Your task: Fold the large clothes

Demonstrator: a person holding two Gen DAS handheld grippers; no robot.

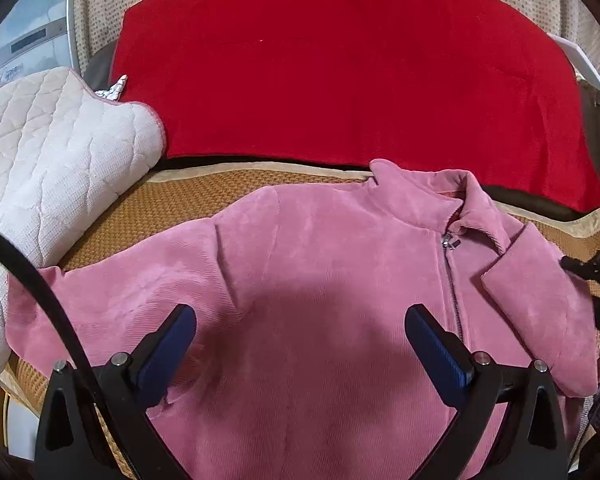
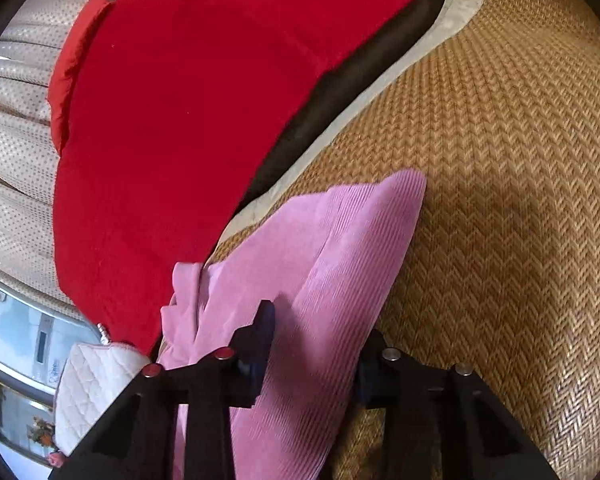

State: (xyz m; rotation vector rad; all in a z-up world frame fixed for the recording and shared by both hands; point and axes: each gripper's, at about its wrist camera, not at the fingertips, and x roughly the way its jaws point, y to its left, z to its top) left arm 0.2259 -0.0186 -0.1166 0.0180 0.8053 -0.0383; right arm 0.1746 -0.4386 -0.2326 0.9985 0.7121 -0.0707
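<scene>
A pink corduroy jacket (image 1: 320, 280) lies front up on a woven straw mat (image 1: 172, 204), zipper closed, collar toward the back. Its right sleeve (image 1: 540, 312) is folded in over the body. My left gripper (image 1: 300, 320) hovers open and empty above the jacket's chest. In the right wrist view my right gripper (image 2: 320, 332) has its fingers around the folded pink sleeve (image 2: 332, 260), which passes between them above the mat (image 2: 500, 200). The right gripper also shows at the right edge of the left wrist view (image 1: 596, 280).
A red blanket (image 1: 340, 64) lies behind the mat. A white quilted pillow (image 1: 48, 152) sits at the left, overlapping the mat's edge. A beige dotted curtain (image 1: 100, 8) hangs at the back, with a window (image 1: 28, 40) at the far left.
</scene>
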